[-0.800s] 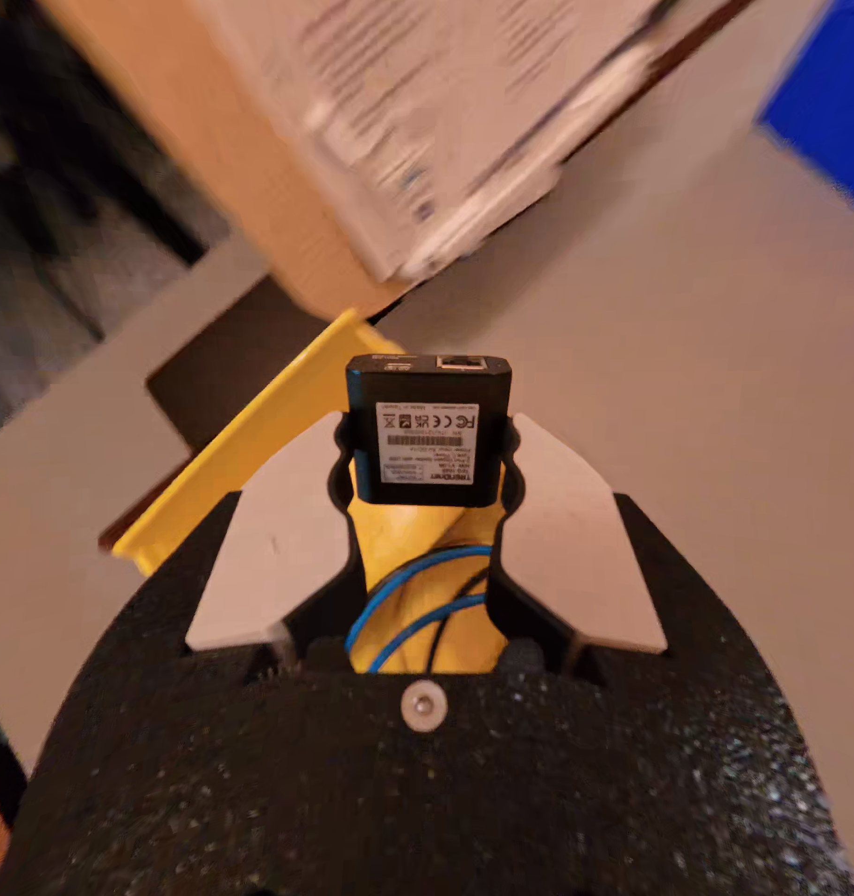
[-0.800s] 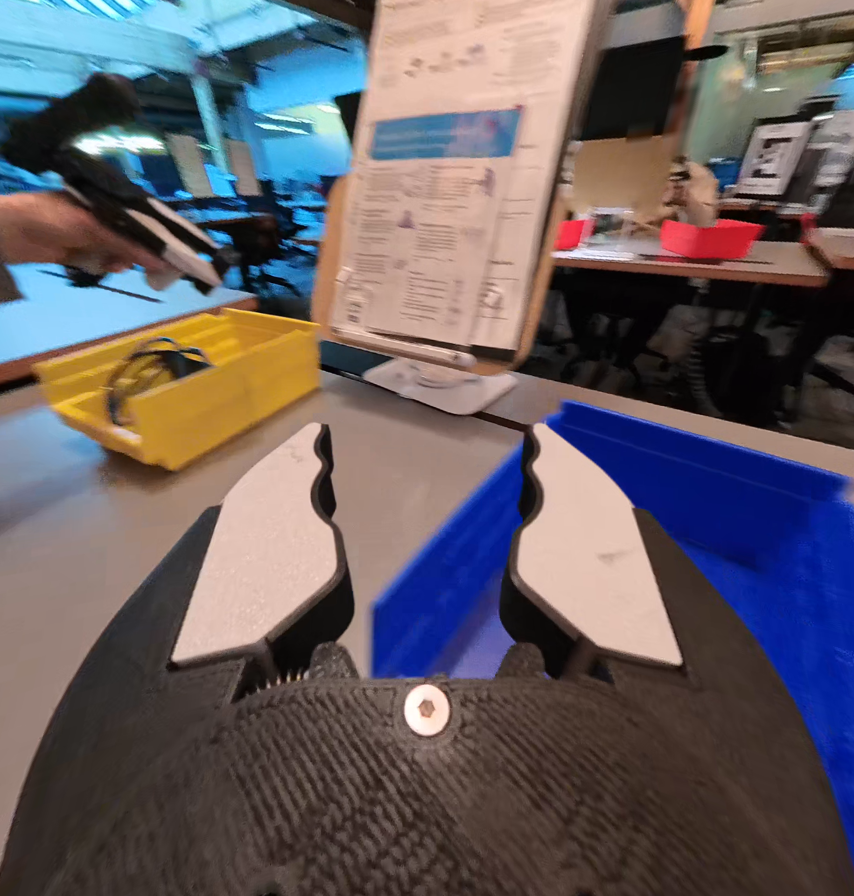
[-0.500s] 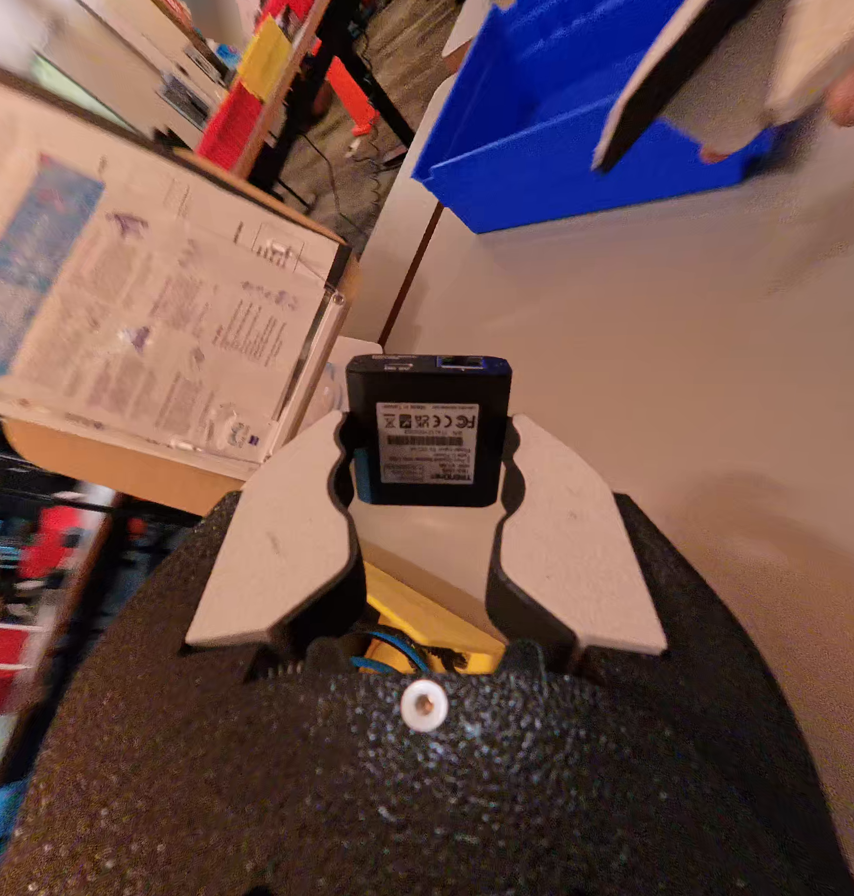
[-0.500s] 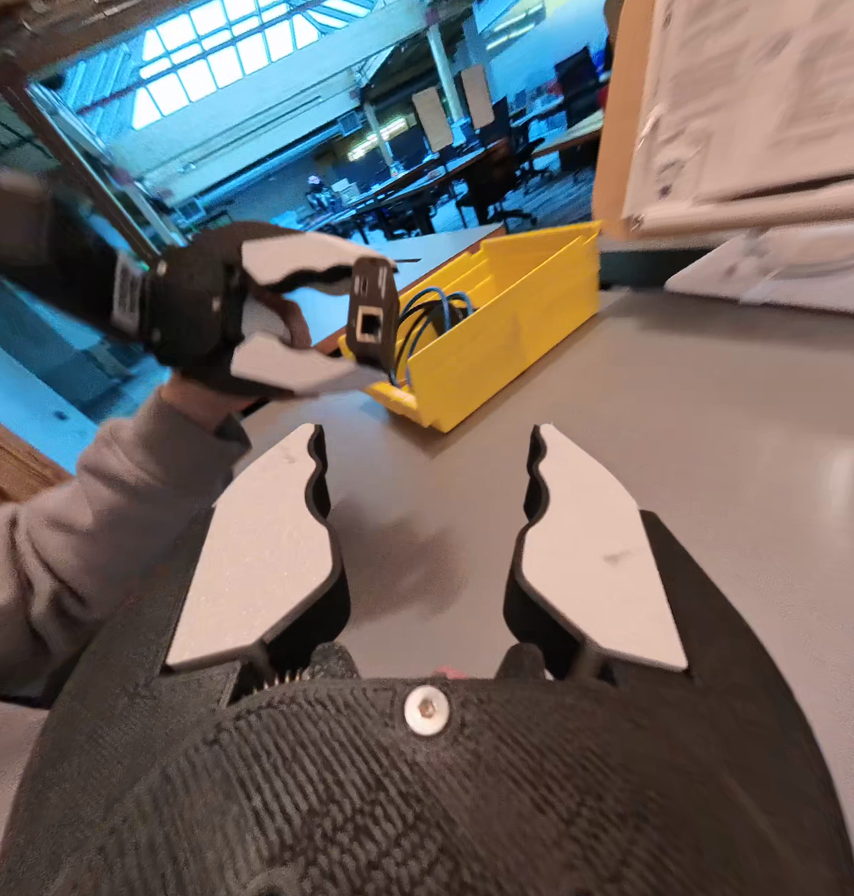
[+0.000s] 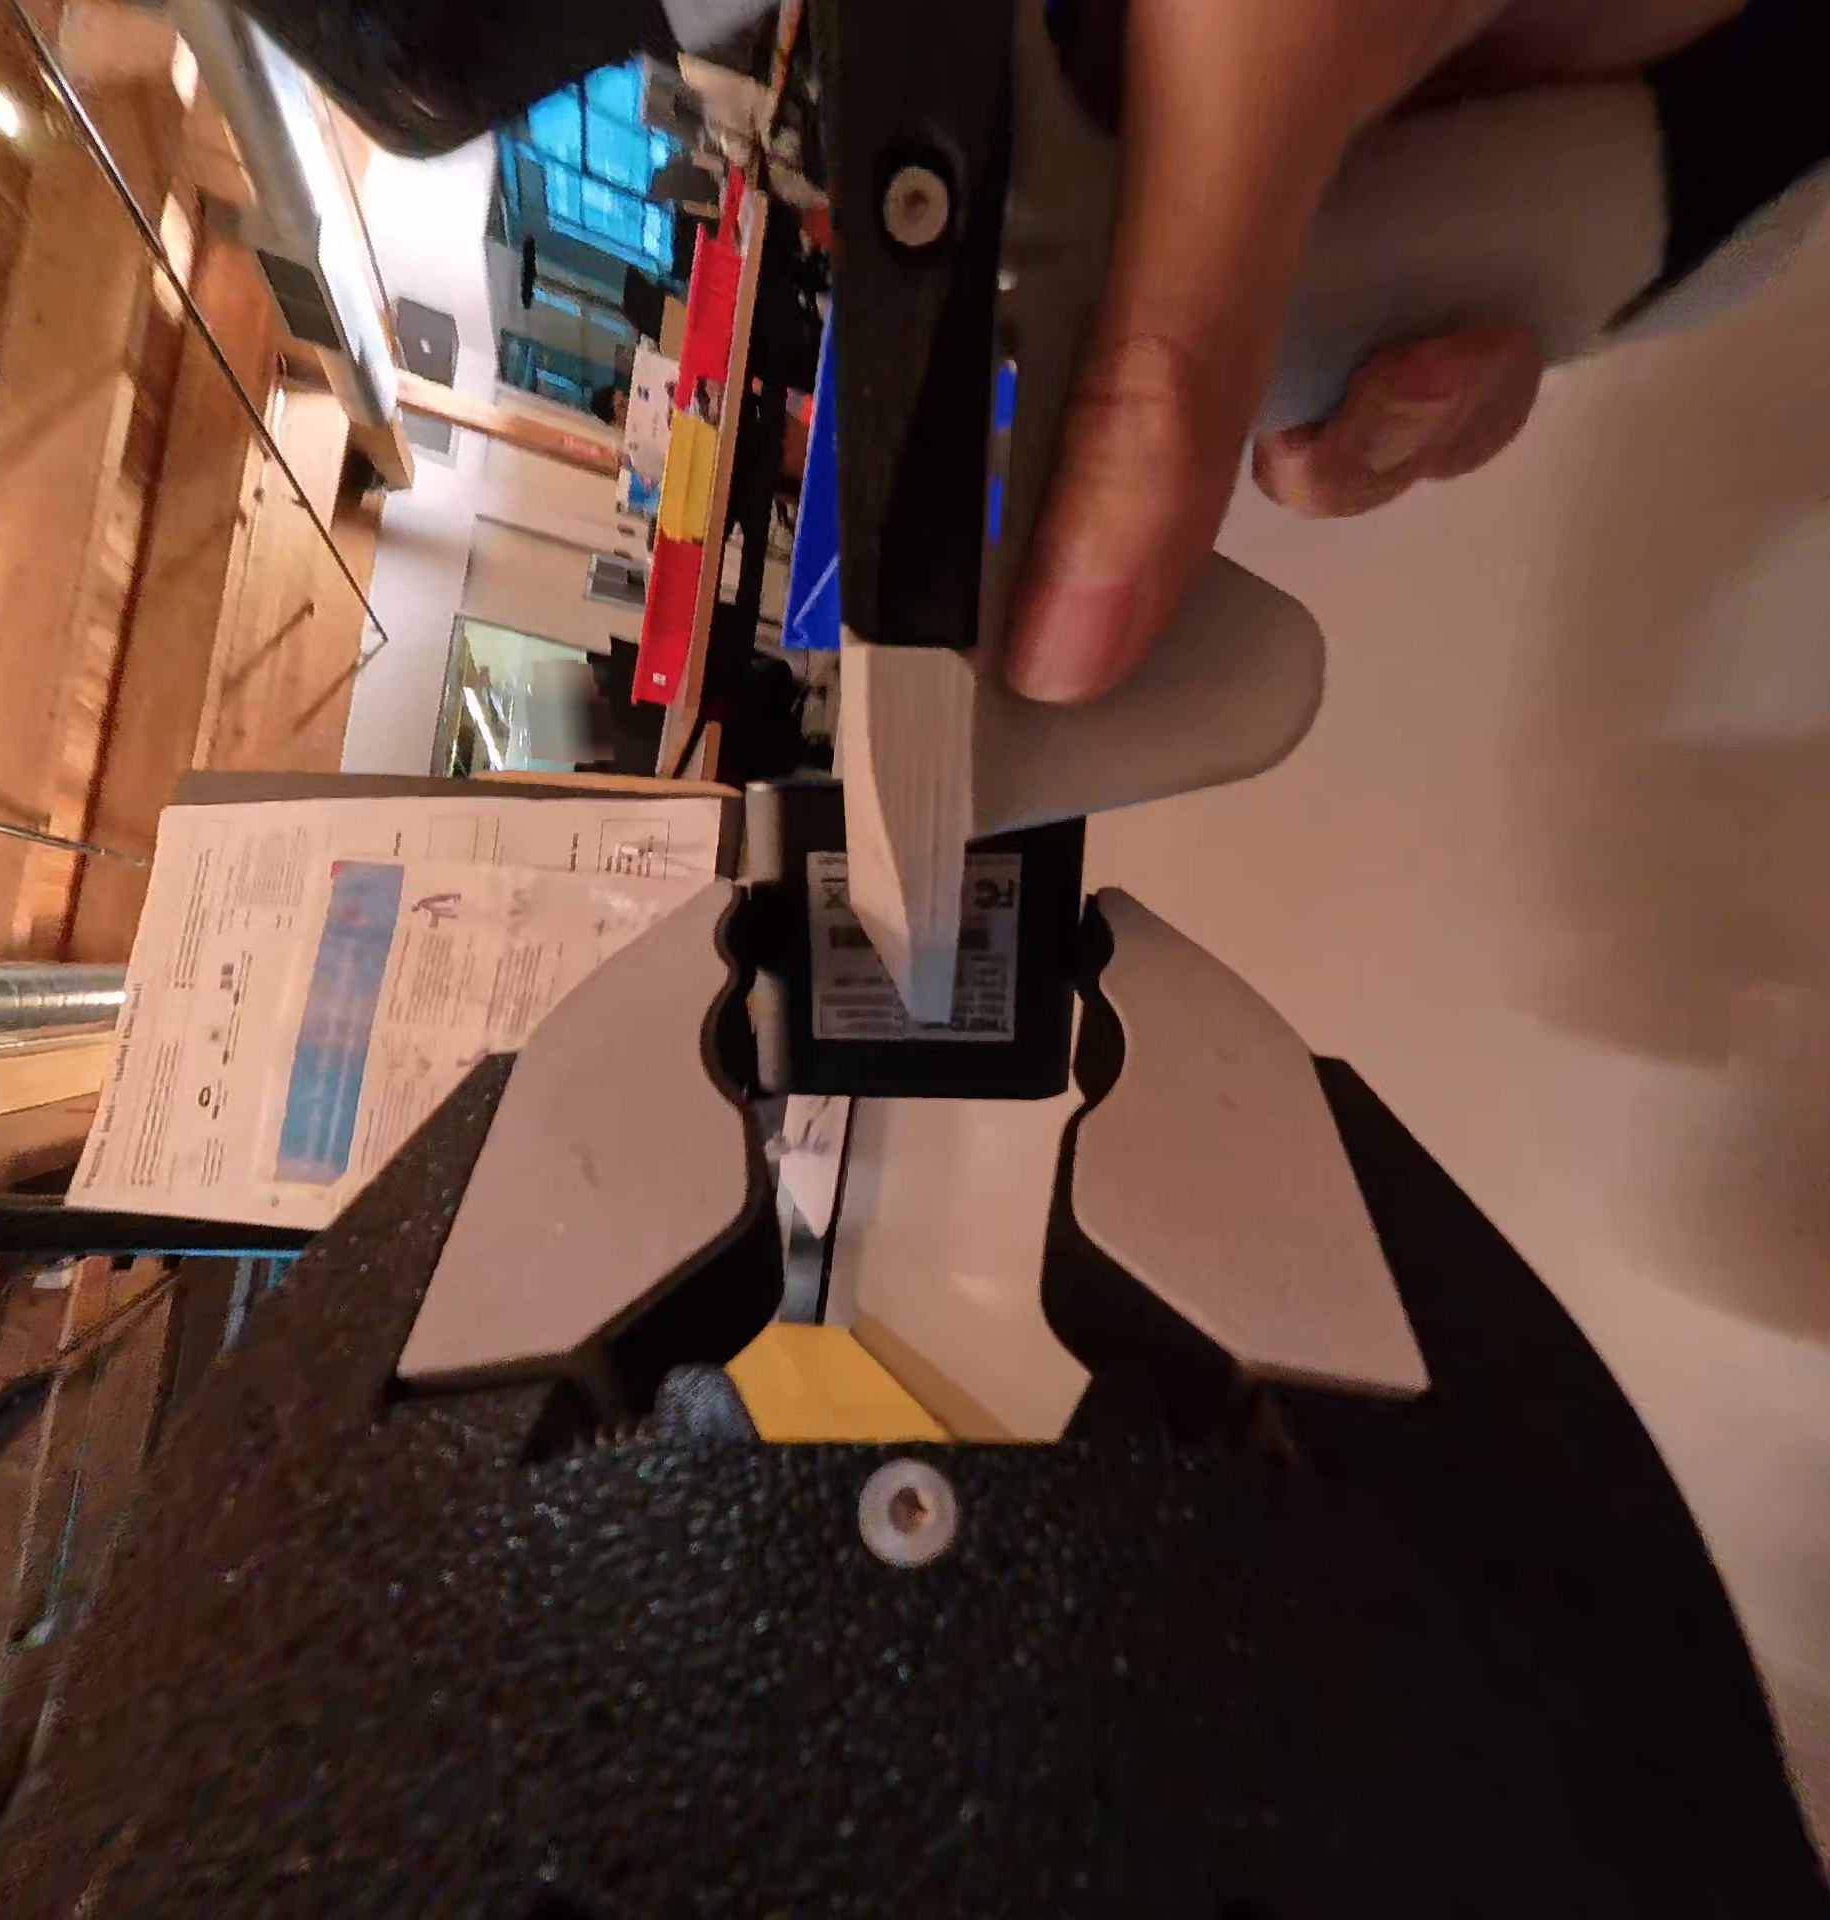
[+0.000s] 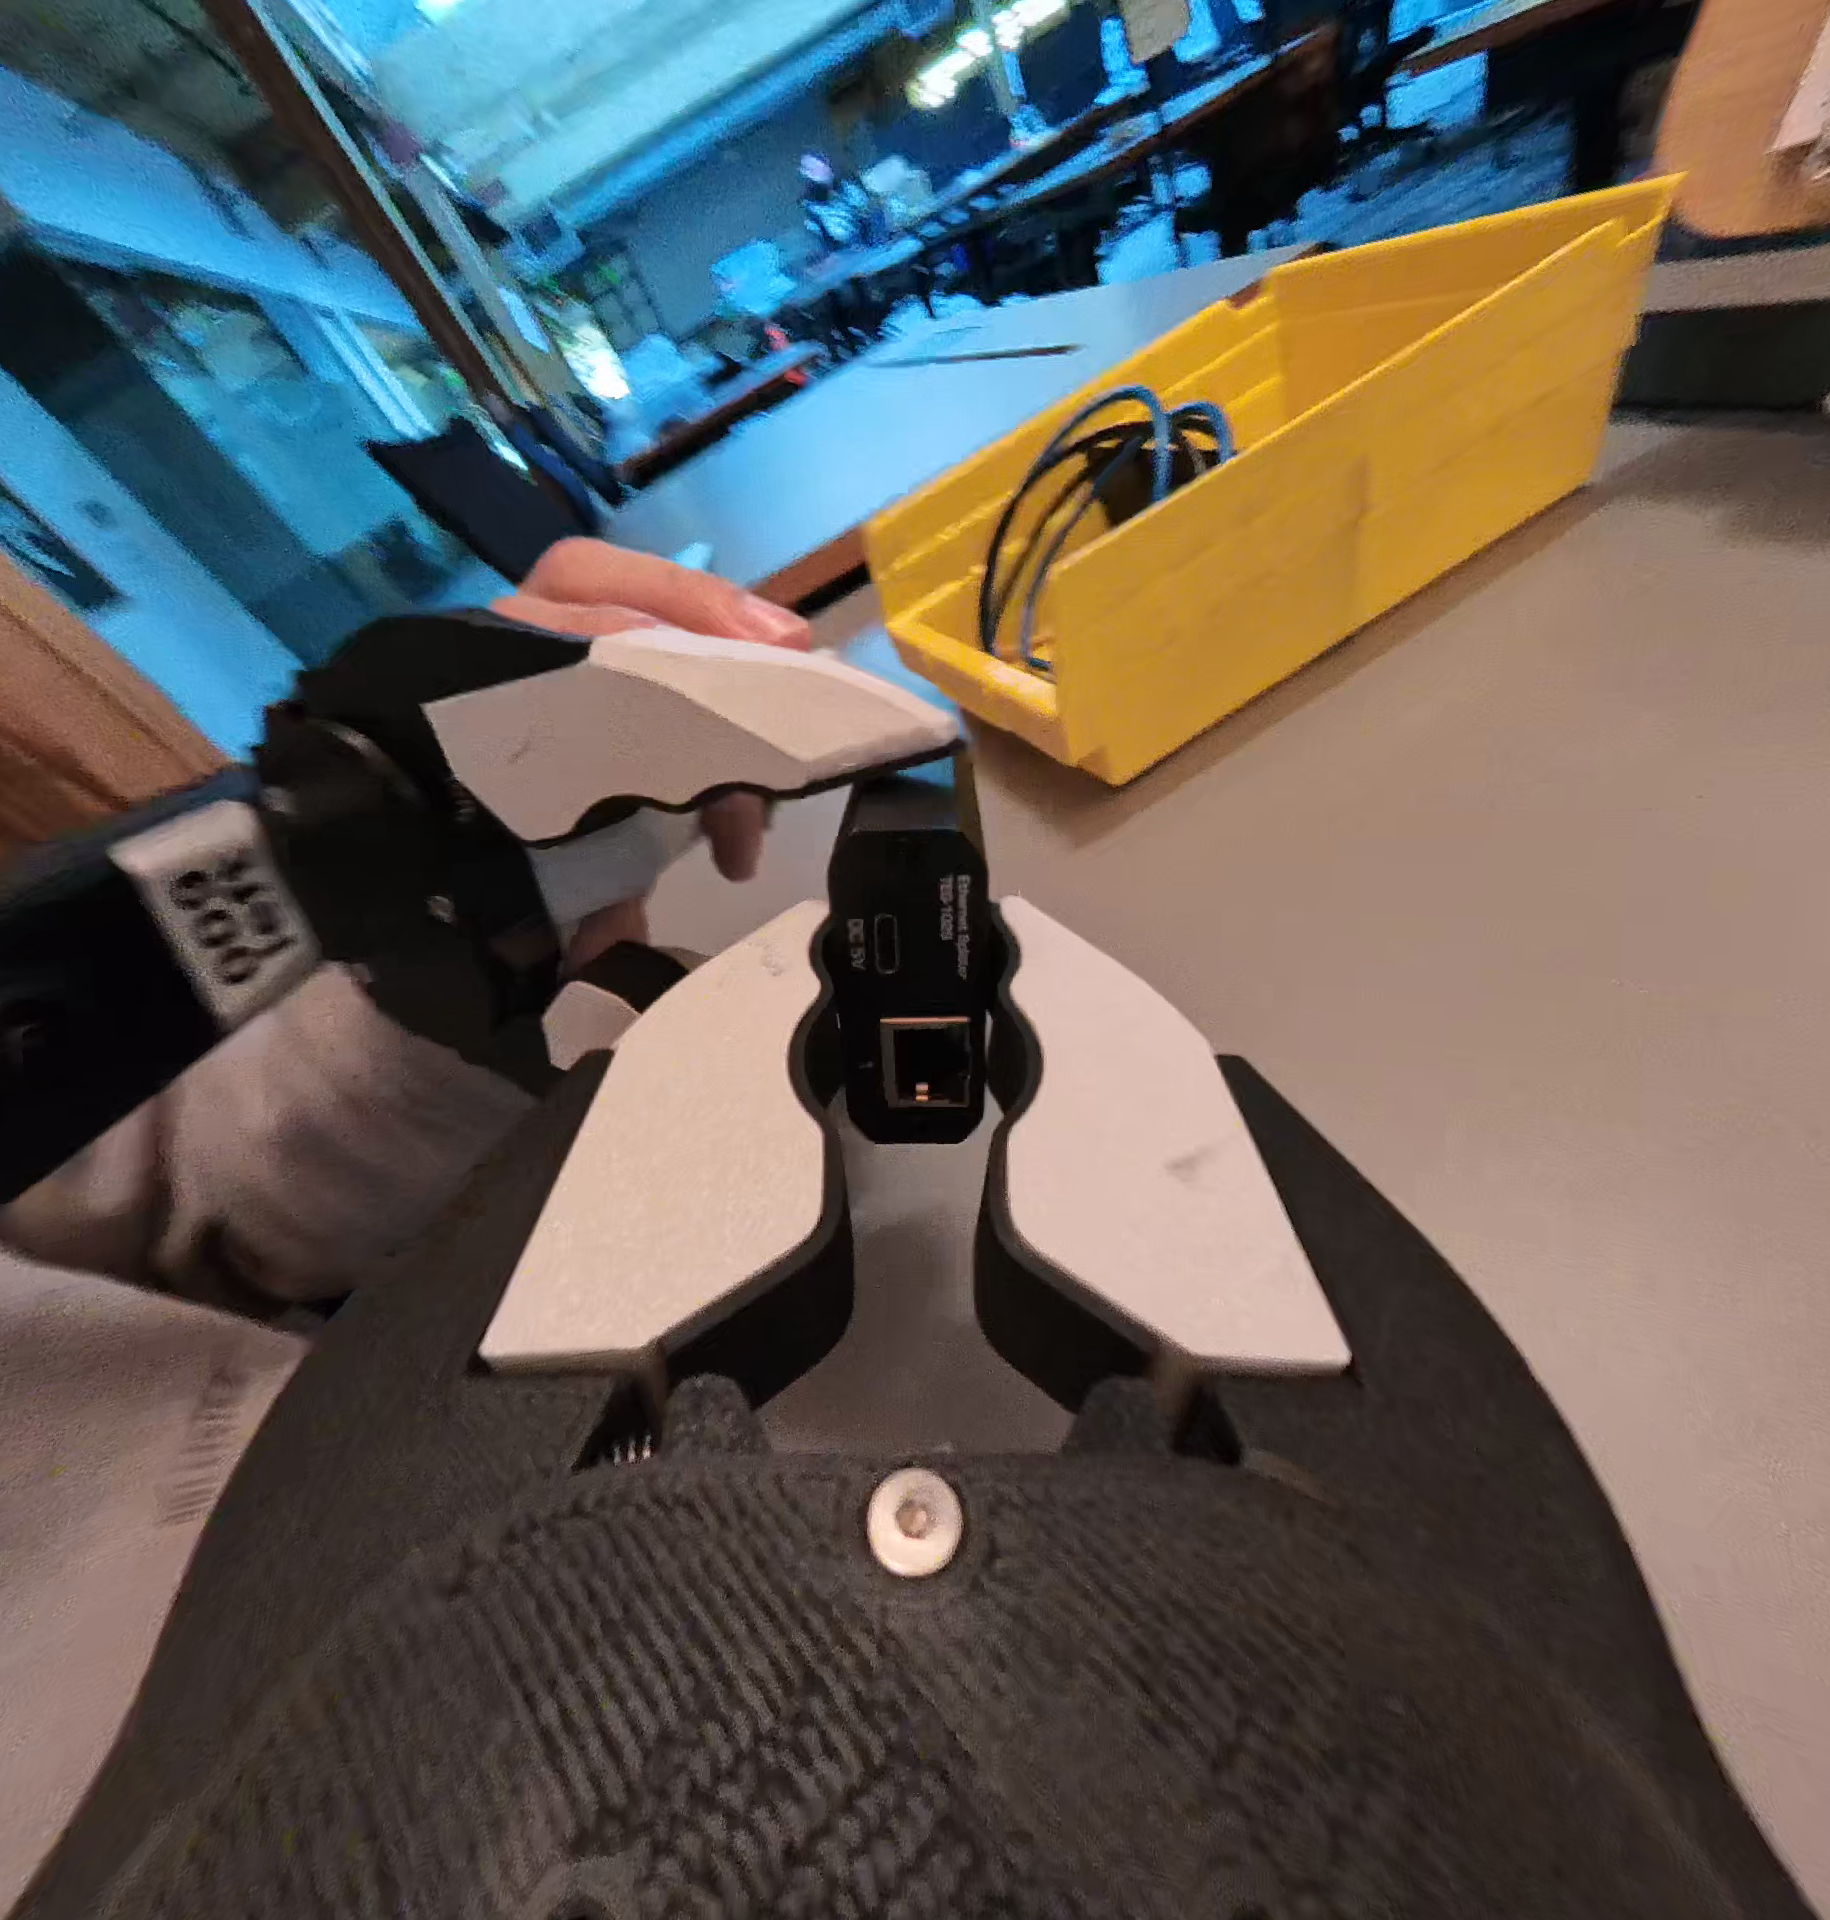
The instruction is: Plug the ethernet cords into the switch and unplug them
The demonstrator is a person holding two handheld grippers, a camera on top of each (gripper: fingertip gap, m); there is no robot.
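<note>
Moved: right gripper (image 6: 909,1023) had swung from open and apart to meet the switch (image 6: 911,997).
Left gripper (image 5: 916,992): fingers clamped on the switch's edges, above the table (image 6: 1462,1039).
Right gripper: fingers closed against its faces, port facing the camera.
Yellow bin (image 6: 1306,540): beyond, holding the cords (image 6: 1077,488).
</note>
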